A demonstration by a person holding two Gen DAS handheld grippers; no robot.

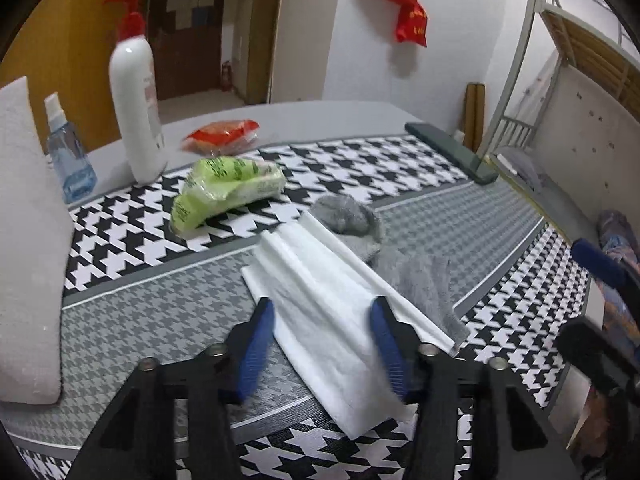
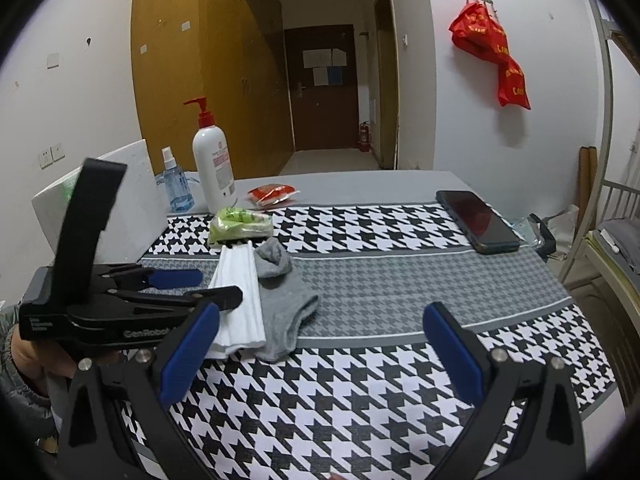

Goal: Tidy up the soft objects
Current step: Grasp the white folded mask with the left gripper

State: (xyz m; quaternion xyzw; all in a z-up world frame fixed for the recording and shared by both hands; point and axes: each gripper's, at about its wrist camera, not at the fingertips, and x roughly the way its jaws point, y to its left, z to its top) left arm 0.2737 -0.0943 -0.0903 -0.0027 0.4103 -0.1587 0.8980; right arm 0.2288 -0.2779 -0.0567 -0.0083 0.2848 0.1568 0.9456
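Jaws of your left gripper (image 1: 322,312) straddle the folded white cloth (image 1: 320,300), half-open, pads not yet pressing; right gripper (image 2: 320,344) waits wide open, empty.

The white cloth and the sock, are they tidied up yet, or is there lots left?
Nothing looks tidied yet. The white cloth lies folded on the mat, overlapping the grey sock. The left gripper straddles the cloth with its jaws either side, not yet pinching it. The right gripper is open and empty. Still left: cloth, sock and the green packet.
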